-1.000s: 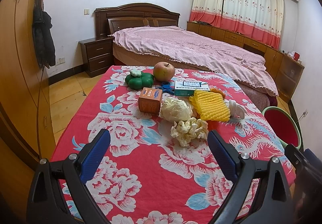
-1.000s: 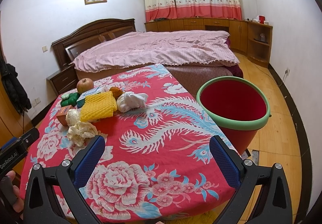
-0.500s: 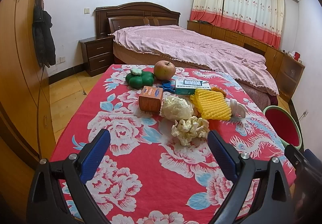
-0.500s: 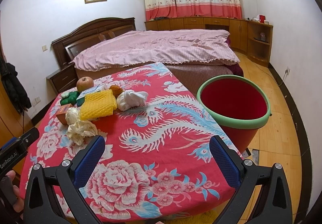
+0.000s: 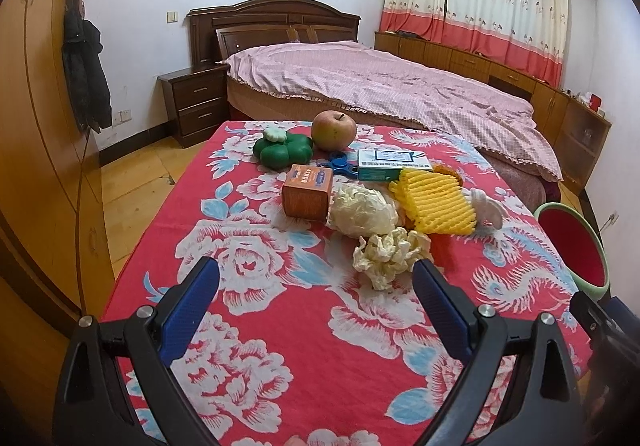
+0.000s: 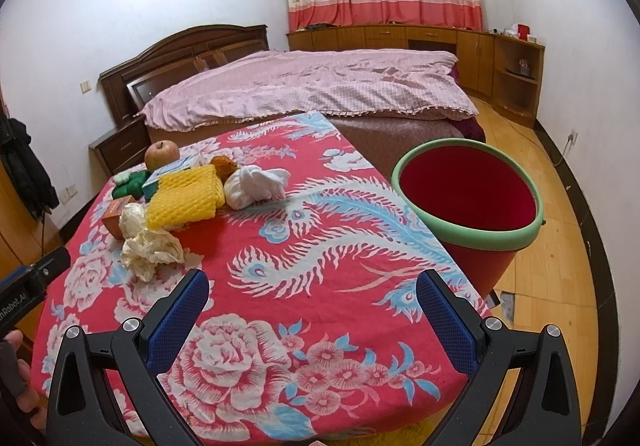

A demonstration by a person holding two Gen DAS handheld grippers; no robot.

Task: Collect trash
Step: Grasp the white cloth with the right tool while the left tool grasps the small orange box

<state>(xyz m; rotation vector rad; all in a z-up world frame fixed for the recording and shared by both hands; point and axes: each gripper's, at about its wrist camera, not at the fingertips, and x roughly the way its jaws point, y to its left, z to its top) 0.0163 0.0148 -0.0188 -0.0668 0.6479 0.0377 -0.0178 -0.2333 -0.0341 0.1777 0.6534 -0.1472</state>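
A crumpled cream paper wad [image 5: 390, 256] lies on the red floral tablecloth [image 5: 256, 306], just beyond my open, empty left gripper [image 5: 316, 296]. Behind it sit a second crumpled wad [image 5: 362, 209], a yellow foam fruit net [image 5: 434, 201] and a white cloth bundle [image 5: 486, 205]. In the right wrist view the wad [image 6: 150, 248], the net [image 6: 188, 199] and the cloth bundle [image 6: 256, 185] lie far left of my open, empty right gripper [image 6: 312, 310]. A red bin with a green rim [image 6: 468, 189] stands beside the table's right edge.
An orange box [image 5: 308, 191], a teal box [image 5: 390, 163], a green toy [image 5: 282, 149], a blue spinner [image 5: 340, 163] and an apple [image 5: 334, 129] sit at the table's far end. A bed [image 5: 380, 85] lies behind. A wardrobe [image 5: 36, 125] stands left.
My left gripper has crept forward a little toward the crumpled wad. The right gripper has barely moved. Both stay open.
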